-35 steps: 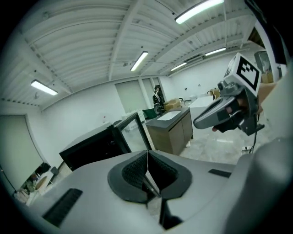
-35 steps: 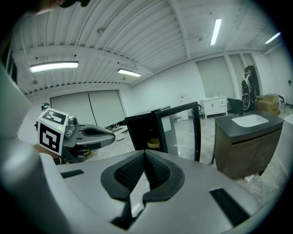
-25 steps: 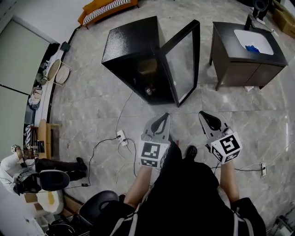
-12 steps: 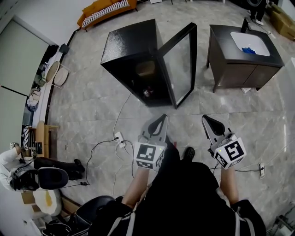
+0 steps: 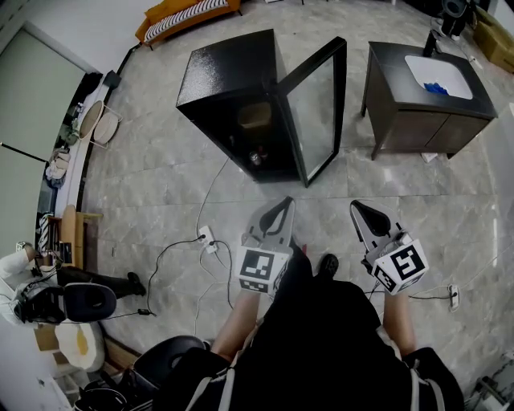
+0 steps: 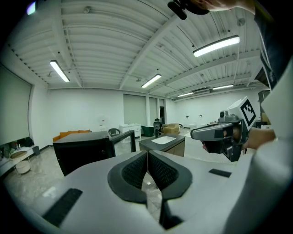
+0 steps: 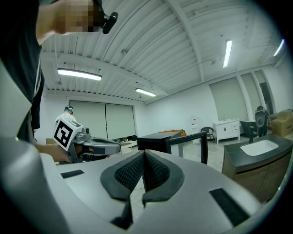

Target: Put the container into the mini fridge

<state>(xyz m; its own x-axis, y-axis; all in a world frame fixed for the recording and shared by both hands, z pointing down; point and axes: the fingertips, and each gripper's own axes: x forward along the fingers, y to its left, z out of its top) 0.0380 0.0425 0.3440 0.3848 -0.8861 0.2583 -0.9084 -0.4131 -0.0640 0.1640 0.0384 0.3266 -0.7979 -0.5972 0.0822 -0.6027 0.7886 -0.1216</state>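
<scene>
The black mini fridge (image 5: pixel 229 84) stands on the floor ahead, its glass door (image 5: pixel 321 108) swung open to the right. A brownish item (image 5: pixel 255 116) shows inside it. A white container (image 5: pixel 439 74) with something blue in it rests on the dark cabinet (image 5: pixel 450 112) at the far right. My left gripper (image 5: pixel 283 205) and right gripper (image 5: pixel 356 209) hover side by side near my legs, well short of the fridge. Both are shut and empty. The left gripper view shows its jaws (image 6: pixel 147 155) closed, with the fridge (image 6: pixel 84 153) and the container (image 6: pixel 163 140) beyond. The right gripper (image 7: pixel 144 157) looks the same.
A power strip with cables (image 5: pixel 210 239) lies on the tiled floor, left of my left gripper. An orange sofa (image 5: pixel 189 16) stands at the far wall. An office chair (image 5: pixel 165 361) and a seated person (image 5: pixel 32 301) are at the lower left.
Hardly anything differs. Both grippers stay shut in about the same place, the right one a touch lower in the view.
</scene>
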